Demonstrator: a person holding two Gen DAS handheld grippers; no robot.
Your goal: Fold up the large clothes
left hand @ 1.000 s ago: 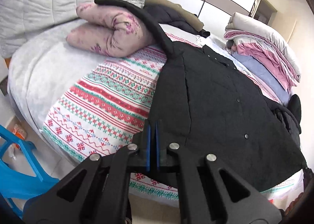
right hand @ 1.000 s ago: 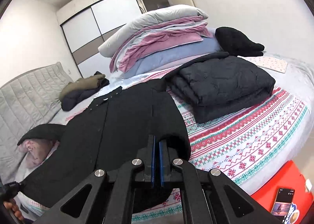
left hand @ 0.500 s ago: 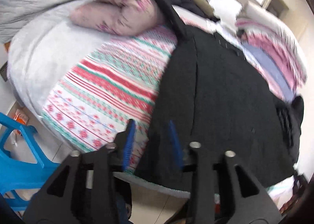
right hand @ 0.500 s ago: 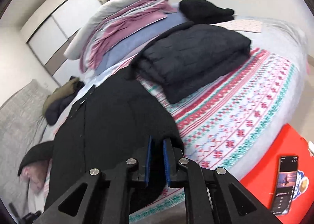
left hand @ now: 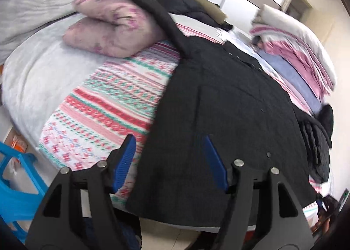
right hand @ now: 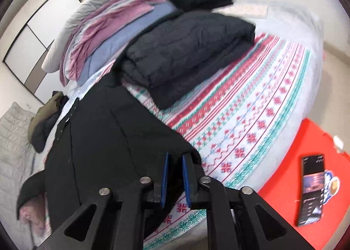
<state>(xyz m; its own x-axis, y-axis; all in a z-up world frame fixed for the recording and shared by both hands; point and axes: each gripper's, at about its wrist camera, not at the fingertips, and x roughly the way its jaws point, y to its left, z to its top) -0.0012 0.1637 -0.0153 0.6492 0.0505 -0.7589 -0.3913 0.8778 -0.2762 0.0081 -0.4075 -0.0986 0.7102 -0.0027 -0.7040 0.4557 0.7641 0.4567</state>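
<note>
1. On the round bed with the red, green and white patterned blanket, a big black buttoned coat is lying spread flat, its hem hanging over the near edge.
2. One long sleeve is reaching over the pink flowered pillow.
3. The left gripper has just been opening; its blue pads are standing wide above the hem, not pressing it.
4. The right gripper has just been opening a little; its pads are sitting narrowly apart at the coat's corner, gripping nothing.
5. A folded black puffy jacket is lying beside the coat.
</note>
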